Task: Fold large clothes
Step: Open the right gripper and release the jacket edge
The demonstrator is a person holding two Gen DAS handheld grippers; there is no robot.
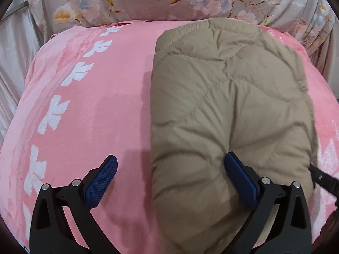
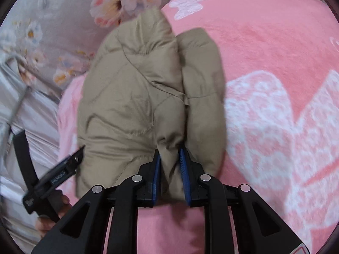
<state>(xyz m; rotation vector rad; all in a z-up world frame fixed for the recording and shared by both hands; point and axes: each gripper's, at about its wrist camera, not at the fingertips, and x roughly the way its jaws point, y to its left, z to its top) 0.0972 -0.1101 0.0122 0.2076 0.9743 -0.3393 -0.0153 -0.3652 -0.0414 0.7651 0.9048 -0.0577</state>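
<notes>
Lower right of the left wrist view: the near end of the padded jacket (image 1: 228, 110) runs under the tongs frame and is cut off at the bottom edge, so its hem isn't visible. A dark bit of the right tongs (image 1: 322, 178) pokes in at the right edge, mostly out of frame. The right wrist view is motion-blurred, with soft detail at the edges.

The jacket is tan, quilted and folded into a thick bundle lying on the pink blanket (image 1: 84, 105) on the bed, right of centre in the left view. A floral pillow (image 1: 148, 0) runs across the top.

Left tongs (image 1: 170, 172): spread wide, gripping nothing. The left pad is over bare blanket; the right pad (image 1: 241, 180) presses against the jacket's top surface.

Right tongs (image 2: 169, 165): nearly pressed together, pinching a bunched fold of the jacket (image 2: 135, 97) at its near edge, bottom centre of that view. The left tongs (image 2: 61, 169) show at lower left beside the jacket's edge, with a hand (image 2: 53, 211) on the handle, partly hidden.
</notes>
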